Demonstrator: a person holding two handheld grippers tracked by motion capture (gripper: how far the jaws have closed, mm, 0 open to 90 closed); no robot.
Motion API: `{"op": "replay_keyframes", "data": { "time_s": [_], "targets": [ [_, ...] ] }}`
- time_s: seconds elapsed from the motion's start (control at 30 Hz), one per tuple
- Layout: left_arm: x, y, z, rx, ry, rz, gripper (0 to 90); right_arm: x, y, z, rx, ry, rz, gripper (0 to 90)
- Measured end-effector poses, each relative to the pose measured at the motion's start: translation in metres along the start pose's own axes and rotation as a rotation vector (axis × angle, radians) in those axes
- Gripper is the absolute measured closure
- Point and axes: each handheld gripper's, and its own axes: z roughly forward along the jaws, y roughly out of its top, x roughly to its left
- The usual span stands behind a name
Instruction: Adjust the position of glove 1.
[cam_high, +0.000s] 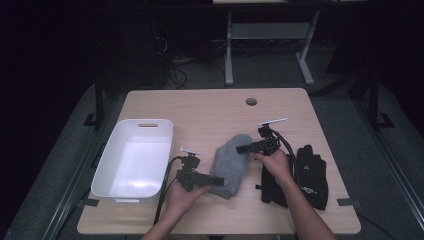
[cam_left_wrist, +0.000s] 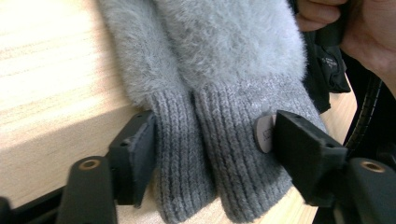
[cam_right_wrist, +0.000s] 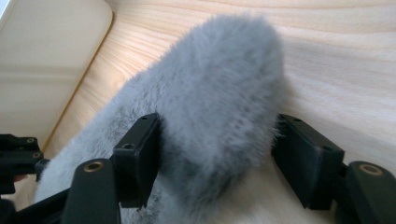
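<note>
These grey mittens (cam_high: 230, 162) look light, soft and floppy, so I'd pinch the ribbed cuffs (cam_left_wrist: 219, 154) my spread left gripper (cam_left_wrist: 210, 144) straddles; right gripper (cam_right_wrist: 217, 154) spread around the furry tips.

A pair of fluffy grey mittens (cam_high: 229, 162) with ribbed knit cuffs lies flat, stacked, mid-table, cuffs toward the near edge, rounded tips pointing away, between bin and black gloves

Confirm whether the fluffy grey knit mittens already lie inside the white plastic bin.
No, the fluffy grey knit mittens lie on the wooden table, beside the white plastic bin.
</note>
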Motion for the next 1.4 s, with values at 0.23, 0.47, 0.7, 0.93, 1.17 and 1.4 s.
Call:
{"op": "replay_keyframes", "data": {
  "time_s": [0.23,0.47,0.7,0.93,1.17,1.4],
  "targets": [
    [0.006,-0.001,-0.003,-0.017,-0.041,-0.007,42.7,0.001,0.0,0.008,-0.013,0.088,0.01,65.8],
    [0.005,0.0,-0.006,-0.031,-0.053,-0.006,44.9,0.006,0.001,0.001,-0.021,0.077,0.0,70.6],
    [0.005,0.002,-0.006,-0.011,-0.059,-0.012,40.9,0.012,0.003,-0.008,-0.02,0.063,-0.02,71.1],
    [0.007,0.001,-0.001,0.041,-0.088,-0.039,17.3,0.011,0.001,-0.006,-0.015,0.046,-0.018,71.1],
    [0.008,0.001,0.009,0.072,-0.111,-0.049,23.2,0.012,0.001,-0.006,-0.011,0.039,-0.025,71.1],
    [0.004,0.001,0.004,0.05,-0.128,-0.021,45.8,0.014,0.002,-0.009,-0.021,0.041,-0.039,71.3]
  ]
}}
